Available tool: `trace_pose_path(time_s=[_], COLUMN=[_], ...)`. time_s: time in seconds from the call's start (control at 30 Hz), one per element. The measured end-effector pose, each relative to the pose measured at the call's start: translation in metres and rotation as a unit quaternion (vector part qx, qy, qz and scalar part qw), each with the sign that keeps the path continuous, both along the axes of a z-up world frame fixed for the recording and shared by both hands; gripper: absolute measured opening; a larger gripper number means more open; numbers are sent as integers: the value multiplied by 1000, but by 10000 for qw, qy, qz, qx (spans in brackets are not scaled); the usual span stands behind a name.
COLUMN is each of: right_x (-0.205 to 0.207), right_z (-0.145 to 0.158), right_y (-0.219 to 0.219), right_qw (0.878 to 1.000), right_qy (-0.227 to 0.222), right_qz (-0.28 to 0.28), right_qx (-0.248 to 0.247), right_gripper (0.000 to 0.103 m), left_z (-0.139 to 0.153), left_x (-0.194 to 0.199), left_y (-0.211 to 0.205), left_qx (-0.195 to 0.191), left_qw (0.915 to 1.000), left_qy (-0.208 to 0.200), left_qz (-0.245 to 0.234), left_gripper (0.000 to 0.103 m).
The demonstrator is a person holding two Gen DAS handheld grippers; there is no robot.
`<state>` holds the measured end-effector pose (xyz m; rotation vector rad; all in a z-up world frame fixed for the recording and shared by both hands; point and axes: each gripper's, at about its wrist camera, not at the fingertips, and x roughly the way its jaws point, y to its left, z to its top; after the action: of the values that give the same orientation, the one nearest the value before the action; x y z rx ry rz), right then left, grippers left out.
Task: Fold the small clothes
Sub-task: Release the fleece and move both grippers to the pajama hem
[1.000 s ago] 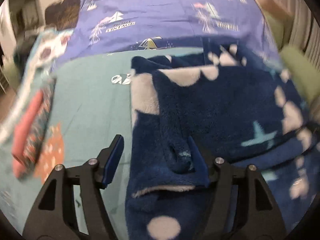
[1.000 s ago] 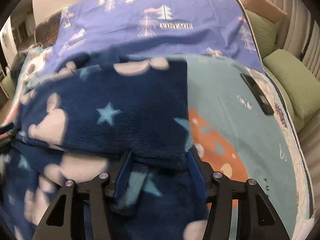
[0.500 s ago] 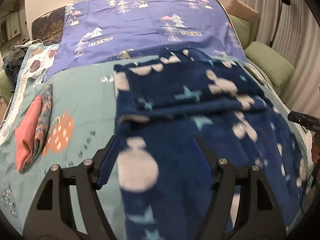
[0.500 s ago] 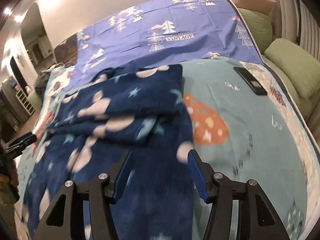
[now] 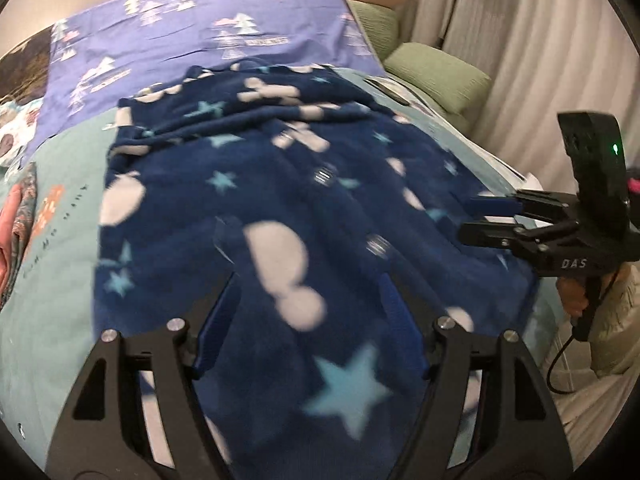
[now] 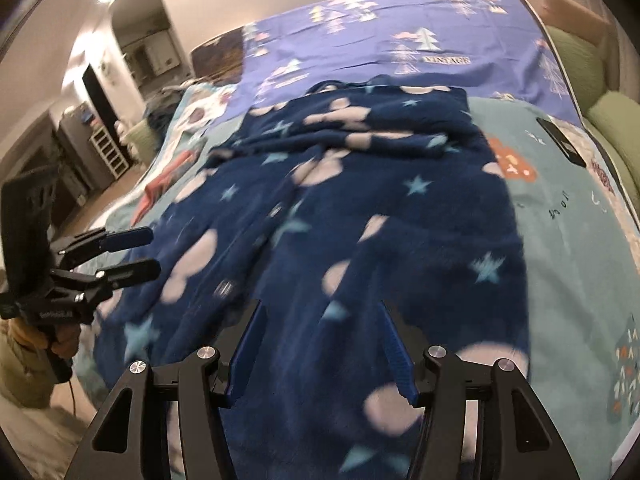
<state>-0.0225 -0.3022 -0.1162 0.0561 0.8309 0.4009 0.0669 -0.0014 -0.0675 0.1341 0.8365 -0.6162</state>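
A navy fleece garment (image 5: 280, 184) with pale blobs and teal stars lies spread on the bed, its far end folded back over itself; it also shows in the right wrist view (image 6: 352, 200). My left gripper (image 5: 310, 300) is open and empty, raised above the garment's near left part. My right gripper (image 6: 322, 320) is open and empty above the near right part. Each gripper shows in the other's view: the right gripper (image 5: 486, 218) at the garment's right edge, the left gripper (image 6: 148, 252) at its left edge.
The bed has a teal printed sheet (image 6: 572, 240) and a purple tree-print cover (image 5: 192, 28) at the far end. A folded pink and patterned cloth (image 5: 16, 220) lies at the left. A dark phone (image 6: 560, 142) lies at the right. Green cushions (image 5: 436, 76) line the right side.
Both grippers let go of the garment's far part after folding it over and pulled back toward the near end. They now hover open, higher and farther from the fold.
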Motion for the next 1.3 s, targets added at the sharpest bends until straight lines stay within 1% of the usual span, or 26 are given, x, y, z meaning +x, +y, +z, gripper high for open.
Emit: trace_pose_path(time_s=[0.07,0.17,0.23,0.27,0.37,0.5,0.6,0.7,0.83,0.87,0.9,0.93,0.97,1.0,1.07,1.2,1.3], right_x=[-16,-43,-61,-72,-103,-127,-135,-138,-134,-132,-131,-130,-130,-129,-129,-133,-127], right_z=[-3,-8,-11,-14,-22,-30,-33,-36,-38,-38,-39,-40,-41,-41,-42,-45,-50], right_y=[5,8,11,15,23,31,43,54,61,62,62,63,63,64,68,81,95], right_qw=[10000,9991,9990,9992,9988,9974,9938,9874,9798,9785,9774,9761,9745,9739,9720,9647,9594], right_qy=[-32,-126,-224,-288,-433,-613,-830,-1018,-1191,-1228,-1253,-1272,-1311,-1321,-1346,-1477,-1562], right_qz=[-50,-89,-43,12,220,322,365,533,855,877,865,847,861,890,977,1195,1311], right_qx=[65,394,372,278,6,-188,-640,-1090,-1359,-1405,-1464,-1546,-1605,-1614,-1663,-1824,-1950], right_gripper=[58,58,58,58,58,58,58,58,58,58,57,57,57,57,57,57,57], left_z=[-2,-4,-6,-8,-16,-22,-23,-24,-25,-27,-30,-32,-33,-31,-26,-19,-19], left_x=[-14,-36,-50,-60,-75,-94,-107,-108,-103,-100,-93,-88,-82,-78,-73,-70,-68], left_y=[-5,-11,-14,-16,-17,-13,-13,-17,-31,-33,-35,-34,-29,-22,-9,6,11], left_qx=[-48,-97,-40,27,206,66,34,22,-63,-79,-127,-245,-459,-666,-926,-1165,-1307], left_qw=[10000,9997,9993,9989,9989,9991,9987,9988,9985,9987,9988,9982,9971,9959,9938,9914,9892], left_qy=[-45,-78,-127,-165,-198,-143,-206,-149,-113,-116,2,183,396,492,553,578,652], left_qz=[-48,-200,-351,-435,-382,-398,-459,-458,-534,-485,-482,-522,-451,-357,-254,-143,-77], left_gripper=[73,73,73,73,73,73,73,73,72,69,42,18,19,16,15,15,15])
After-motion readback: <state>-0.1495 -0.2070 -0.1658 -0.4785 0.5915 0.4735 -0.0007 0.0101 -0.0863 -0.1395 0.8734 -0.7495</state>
